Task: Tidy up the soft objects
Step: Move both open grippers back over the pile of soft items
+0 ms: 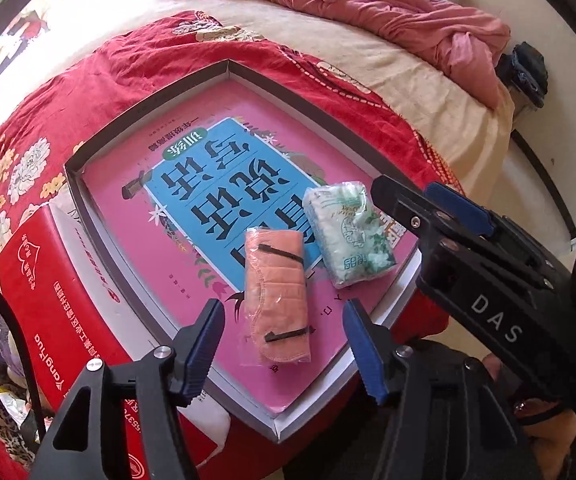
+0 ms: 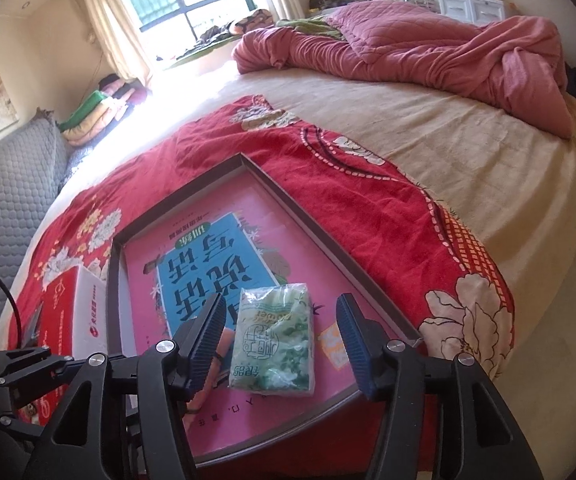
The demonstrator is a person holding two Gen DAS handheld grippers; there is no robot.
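Note:
A shallow box tray (image 1: pixel 146 104) with a pink book cover inside lies on the red floral cloth on the bed. In it lie an orange mask in clear wrap (image 1: pixel 278 294) and a green-white tissue pack (image 1: pixel 346 234) side by side. My left gripper (image 1: pixel 284 348) is open, its fingers on either side of the mask's near end, just above it. My right gripper (image 2: pixel 280 344) is open around the tissue pack (image 2: pixel 274 346), above it; its body also shows in the left wrist view (image 1: pixel 468 248). The mask peeks out behind the right gripper's left finger (image 2: pixel 204 392).
A red and white carton (image 1: pixel 60 292) lies left of the tray, also in the right wrist view (image 2: pixel 72 316). A pink quilt (image 2: pixel 428 52) is bunched at the far side of the bed. A grey padded headboard (image 2: pixel 12 184) stands at the left.

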